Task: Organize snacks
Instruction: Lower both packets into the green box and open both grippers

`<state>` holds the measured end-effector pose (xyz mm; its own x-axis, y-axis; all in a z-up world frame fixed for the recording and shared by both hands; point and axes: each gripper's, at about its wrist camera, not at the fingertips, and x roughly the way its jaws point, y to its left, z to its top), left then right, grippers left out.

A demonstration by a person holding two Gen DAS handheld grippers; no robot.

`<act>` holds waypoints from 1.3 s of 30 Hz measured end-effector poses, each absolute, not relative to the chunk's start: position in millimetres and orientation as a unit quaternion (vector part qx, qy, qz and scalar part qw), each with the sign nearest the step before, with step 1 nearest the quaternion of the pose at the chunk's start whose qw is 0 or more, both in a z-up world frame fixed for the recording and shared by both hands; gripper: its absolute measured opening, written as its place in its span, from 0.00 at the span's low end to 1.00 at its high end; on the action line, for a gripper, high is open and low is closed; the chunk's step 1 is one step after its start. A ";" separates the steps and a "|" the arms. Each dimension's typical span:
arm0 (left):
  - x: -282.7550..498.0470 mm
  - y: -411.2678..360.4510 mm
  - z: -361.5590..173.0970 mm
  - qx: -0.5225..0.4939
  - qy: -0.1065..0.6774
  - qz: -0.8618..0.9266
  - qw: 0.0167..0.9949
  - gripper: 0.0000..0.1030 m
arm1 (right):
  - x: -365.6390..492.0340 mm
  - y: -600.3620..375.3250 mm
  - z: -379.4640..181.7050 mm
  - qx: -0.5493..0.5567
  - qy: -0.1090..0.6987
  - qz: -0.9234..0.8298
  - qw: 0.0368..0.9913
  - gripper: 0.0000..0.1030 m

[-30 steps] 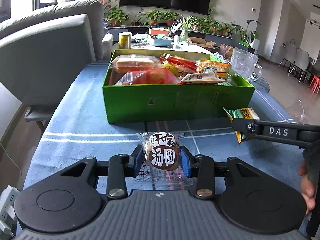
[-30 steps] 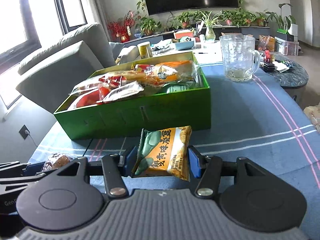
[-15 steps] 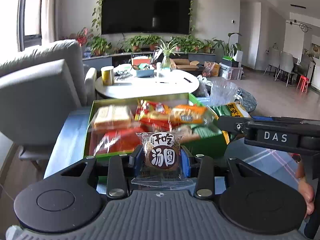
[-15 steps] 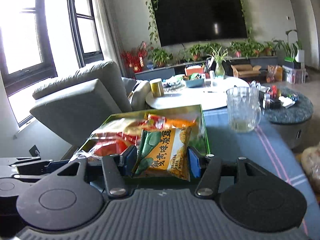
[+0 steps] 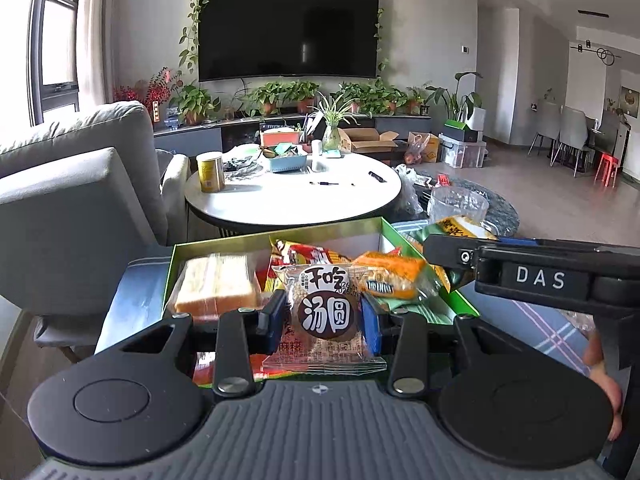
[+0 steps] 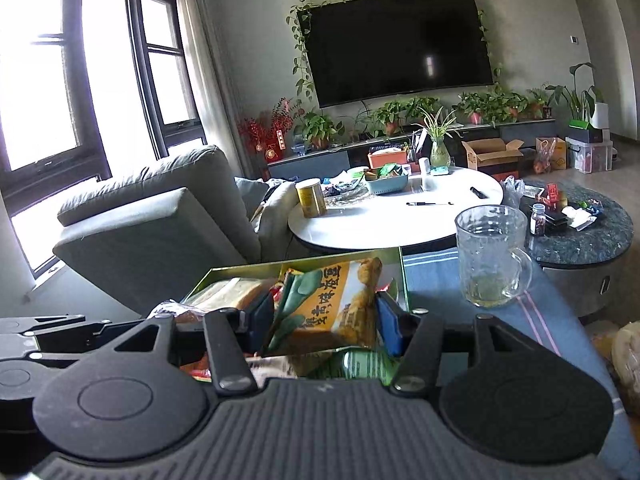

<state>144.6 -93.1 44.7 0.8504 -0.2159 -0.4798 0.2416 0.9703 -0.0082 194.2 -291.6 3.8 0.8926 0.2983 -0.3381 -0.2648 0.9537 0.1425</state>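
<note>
Gripping snack packets (image 5: 326, 316), both tongs (image 6: 326, 316) hover over green box (image 5: 460, 304).

Box (image 5: 276, 240): on the worktop (image 5: 132, 304), holding the snack packets.
Bread packet (image 5: 218, 284): in the box's left part.
Noodle packet (image 5: 394, 276): in the box, right of the bread packet.
Glass mug (image 6: 490, 256): on the worktop, right of the box.
Round table (image 6: 384, 216): behind the box.
Armchair (image 6: 160, 216): left of the round table.
</note>
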 end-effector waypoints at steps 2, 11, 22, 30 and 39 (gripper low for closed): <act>152.8 -94.0 45.9 0.025 0.245 -0.118 0.962 0.35 | 201.1 -290.3 4.9 0.048 0.179 0.145 0.972 0.61; 181.8 -91.2 44.4 0.018 0.241 -0.107 0.965 0.35 | 222.1 -291.7 6.0 0.048 0.173 0.142 0.973 0.61; 194.3 -86.5 33.4 0.009 0.259 -0.103 0.960 0.35 | 231.2 -304.4 1.5 0.071 0.189 0.122 0.972 0.61; 196.7 -80.6 33.7 0.007 0.260 -0.094 0.961 0.35 | 218.5 -312.3 -0.8 0.027 0.198 0.124 0.972 0.61; 215.0 -86.7 28.7 0.012 0.271 -0.091 0.958 0.37 | 194.4 -319.6 -26.9 -0.083 0.250 0.096 0.960 0.63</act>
<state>215.0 -86.7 28.7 0.8370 -0.1670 -0.5211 0.1801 0.9833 -0.0258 194.4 -319.6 -26.9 0.8571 0.1422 -0.4951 -0.2252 0.9679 -0.1117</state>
